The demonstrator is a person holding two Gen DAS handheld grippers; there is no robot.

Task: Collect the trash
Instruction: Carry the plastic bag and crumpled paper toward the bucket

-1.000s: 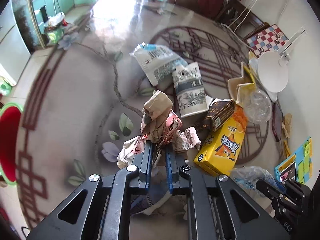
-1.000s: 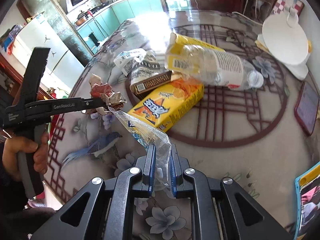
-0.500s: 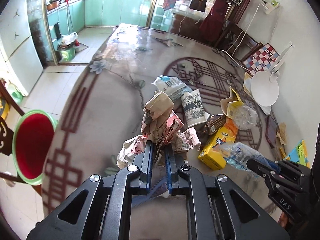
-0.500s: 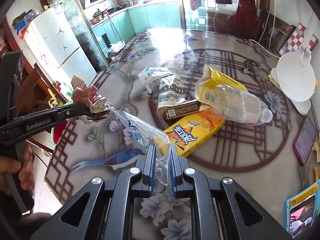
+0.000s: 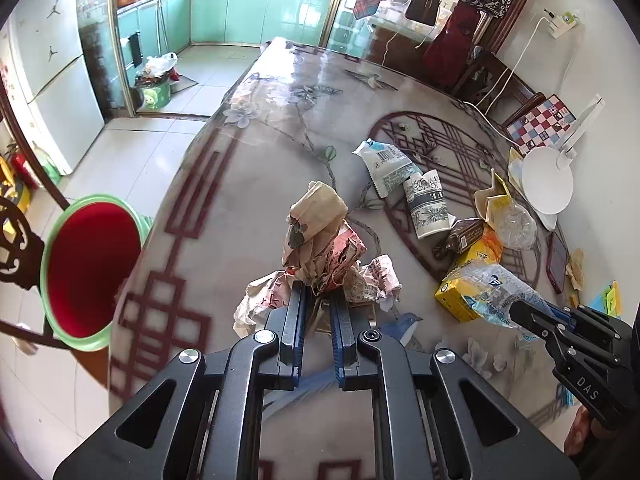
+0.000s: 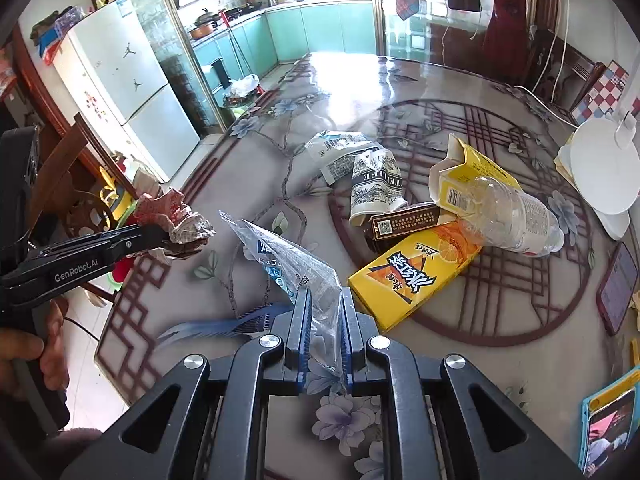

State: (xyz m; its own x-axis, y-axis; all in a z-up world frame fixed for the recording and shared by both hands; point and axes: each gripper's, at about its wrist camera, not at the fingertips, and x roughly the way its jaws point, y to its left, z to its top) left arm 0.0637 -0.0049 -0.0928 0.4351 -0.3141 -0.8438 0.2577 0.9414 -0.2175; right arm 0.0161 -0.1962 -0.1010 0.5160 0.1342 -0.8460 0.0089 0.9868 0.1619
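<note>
My left gripper (image 5: pixel 318 294) is shut on a wad of crumpled paper (image 5: pixel 322 240), brown and red-printed, held above the table near its left edge. The same wad (image 6: pixel 176 218) shows at the left of the right wrist view. My right gripper (image 6: pixel 324 300) is shut on a clear plastic wrapper (image 6: pixel 288 260) with blue print, lifted off the table; the wrapper (image 5: pixel 486 290) also appears at the right of the left wrist view. Trash on the table: yellow drink carton (image 6: pixel 416 276), clear bottle (image 6: pixel 512 212), brown box (image 6: pixel 404 222), paper cup (image 6: pixel 376 184), white pouch (image 6: pixel 340 152).
A red bin with a green rim (image 5: pixel 86 268) stands on the floor left of the table (image 5: pixel 256 160). A white lamp base (image 6: pixel 604 164), a phone (image 6: pixel 616 286) and a checkered board (image 5: pixel 540 120) lie at the right. A hand (image 6: pixel 24 360) grips the left tool.
Both grippers have risen and drawn back from the trash pile with their loads; the table looks farther away. The red bin has come fully into the left wrist view.
</note>
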